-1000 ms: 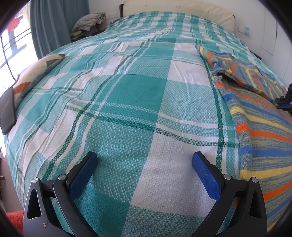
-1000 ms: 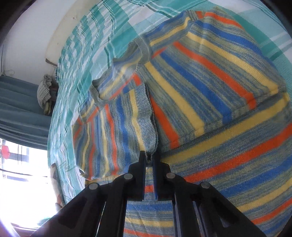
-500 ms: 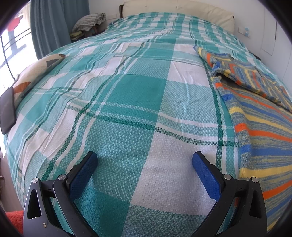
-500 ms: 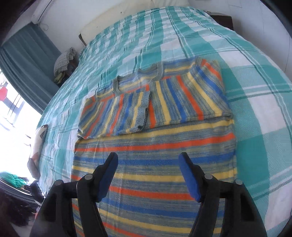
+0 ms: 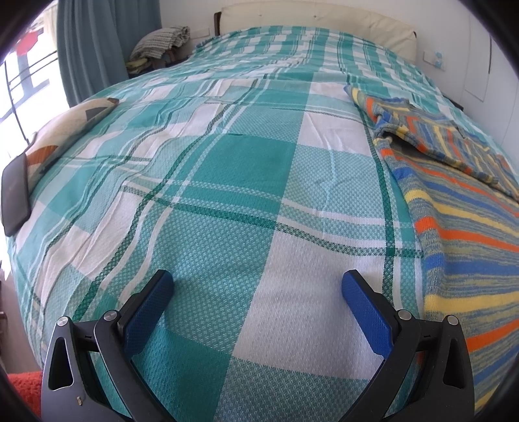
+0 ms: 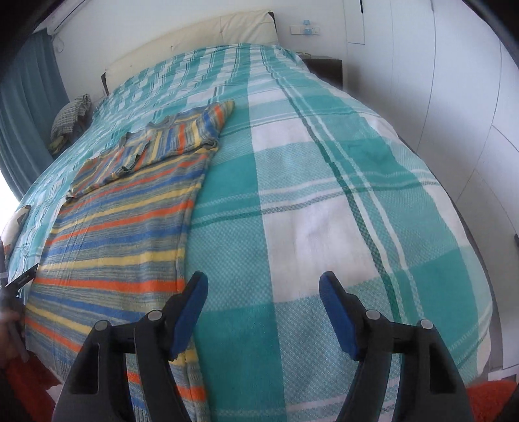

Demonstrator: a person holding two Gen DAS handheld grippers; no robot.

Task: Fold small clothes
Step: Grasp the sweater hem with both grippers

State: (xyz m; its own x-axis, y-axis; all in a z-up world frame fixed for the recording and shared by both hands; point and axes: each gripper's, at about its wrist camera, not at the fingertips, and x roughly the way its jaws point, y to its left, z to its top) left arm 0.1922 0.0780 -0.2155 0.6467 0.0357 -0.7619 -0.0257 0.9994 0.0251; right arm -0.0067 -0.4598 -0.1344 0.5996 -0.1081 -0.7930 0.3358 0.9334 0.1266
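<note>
A striped knit sweater (image 6: 129, 220) in blue, orange and yellow lies flat on the teal checked bedspread (image 6: 324, 181), with both sleeves folded across its chest. It shows at the right edge of the left wrist view (image 5: 460, 227). My right gripper (image 6: 262, 289) is open and empty, low over the bed's near edge, just right of the sweater's hem. My left gripper (image 5: 256, 285) is open and empty over bare bedspread (image 5: 227, 162), left of the sweater.
A patterned cushion (image 5: 65, 130) and a dark phone (image 5: 14, 191) lie at the bed's left edge. Folded clothes (image 5: 162, 42) sit by the blue curtain (image 5: 97, 42). A cream headboard (image 5: 318, 16) stands at the back, a white wall (image 6: 454, 97) on the right.
My right gripper let go of the sleeve it held, opened, and pulled back to the bed's near edge. The sleeve now lies folded on the chest. My left gripper stayed still.
</note>
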